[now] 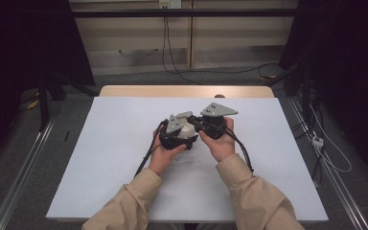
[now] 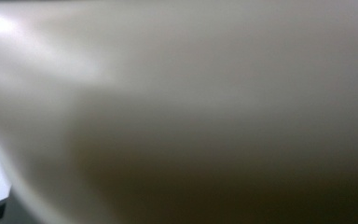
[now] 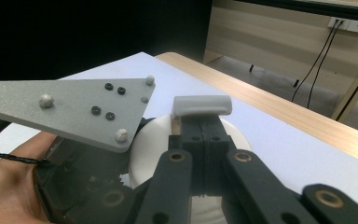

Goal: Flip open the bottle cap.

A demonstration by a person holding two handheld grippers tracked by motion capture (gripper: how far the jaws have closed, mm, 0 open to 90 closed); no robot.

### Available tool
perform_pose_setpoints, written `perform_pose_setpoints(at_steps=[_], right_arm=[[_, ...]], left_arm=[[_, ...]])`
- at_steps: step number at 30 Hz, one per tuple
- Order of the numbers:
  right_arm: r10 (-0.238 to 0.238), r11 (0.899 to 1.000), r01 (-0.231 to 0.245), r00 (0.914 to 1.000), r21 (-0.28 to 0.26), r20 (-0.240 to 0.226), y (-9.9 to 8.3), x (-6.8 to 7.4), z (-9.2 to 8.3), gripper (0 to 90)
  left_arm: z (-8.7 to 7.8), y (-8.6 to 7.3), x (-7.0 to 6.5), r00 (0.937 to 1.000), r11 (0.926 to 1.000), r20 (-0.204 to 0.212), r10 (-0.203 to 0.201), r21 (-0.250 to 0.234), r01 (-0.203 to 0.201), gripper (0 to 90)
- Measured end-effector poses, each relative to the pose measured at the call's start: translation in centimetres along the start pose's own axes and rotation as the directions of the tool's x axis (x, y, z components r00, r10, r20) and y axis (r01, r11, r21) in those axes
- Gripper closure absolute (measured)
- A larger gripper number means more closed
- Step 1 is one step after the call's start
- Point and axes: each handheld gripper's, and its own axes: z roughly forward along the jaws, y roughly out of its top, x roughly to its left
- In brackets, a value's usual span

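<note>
the white table top [image 1: 124, 167] takes up the middle of the high view, with a strip of bare wood [image 1: 187, 91] along its far edge and dark cables [image 1: 172, 52] trailing over the floor in the upper part of the frame. both tan sleeves [image 1: 134, 201] come in from the bottom edge.

the white rounded object [image 1: 188, 130] sits at the centre of that frame, wedged between the two tools. in the right gripper view it shows as a smooth, pale dome [image 3: 151, 140] low in the middle, partly hidden by the other tool's grey plate [image 3: 74, 109] at left. the left gripper view is one cream blur pressed against the lens.

the left gripper [image 1: 176, 135] is clamped on the white rounded object. the right gripper [image 3: 204, 128] has its black jaws pressed together, their grey tip against the dome.
</note>
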Motion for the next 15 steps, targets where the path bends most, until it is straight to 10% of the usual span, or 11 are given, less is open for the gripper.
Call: perform_pose_setpoints(at_steps=[15], right_arm=[[-0.015, 1.000, 0.015, 0.9999, -0.012, 0.003, 0.86, -0.05, 0.49, 90.0]], left_arm=[[0.00, 0.00, 0.03, 1.0000, 1.0000, 0.000, -0.001, 0.000, 0.001, 17.9]])
